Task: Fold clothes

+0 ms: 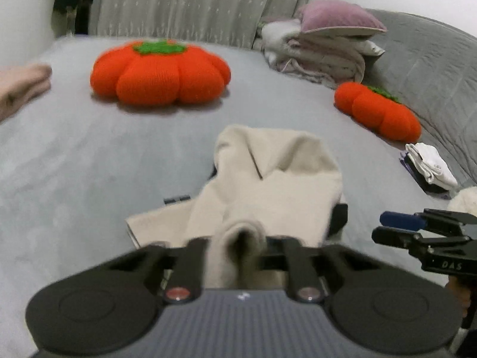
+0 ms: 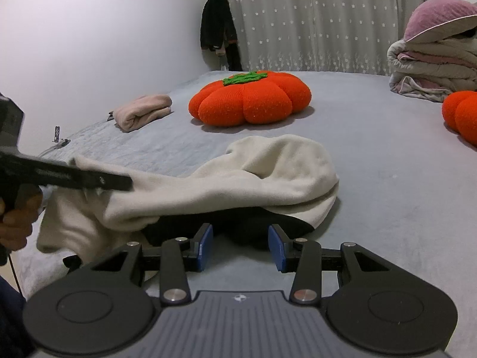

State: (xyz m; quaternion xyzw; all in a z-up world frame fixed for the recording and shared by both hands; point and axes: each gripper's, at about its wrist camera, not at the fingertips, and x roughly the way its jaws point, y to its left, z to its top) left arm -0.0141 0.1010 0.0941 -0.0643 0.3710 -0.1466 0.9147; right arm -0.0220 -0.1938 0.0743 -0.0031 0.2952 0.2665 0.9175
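A cream garment (image 1: 268, 173) lies rumpled on the grey bed (image 1: 89, 164), and a black part of it (image 2: 238, 229) shows under its near edge. My left gripper (image 1: 238, 238) is shut on a bunched fold of the cream cloth, which hides its fingertips. In the right wrist view the left gripper (image 2: 119, 183) comes in from the left, lifting that edge of the cream garment (image 2: 268, 173). My right gripper (image 2: 240, 244) stands open just short of the black part, with nothing between its blue pads (image 2: 205, 244). The left wrist view shows the right gripper (image 1: 393, 228) off to the right.
A large orange pumpkin cushion (image 1: 161, 71) sits behind the garment and a smaller one (image 1: 378, 110) to the right. A rolled pink towel (image 2: 143, 112) lies far left. Piled bedding with a purple pillow (image 1: 322, 47) and folded white items (image 1: 429, 167) stand on the right.
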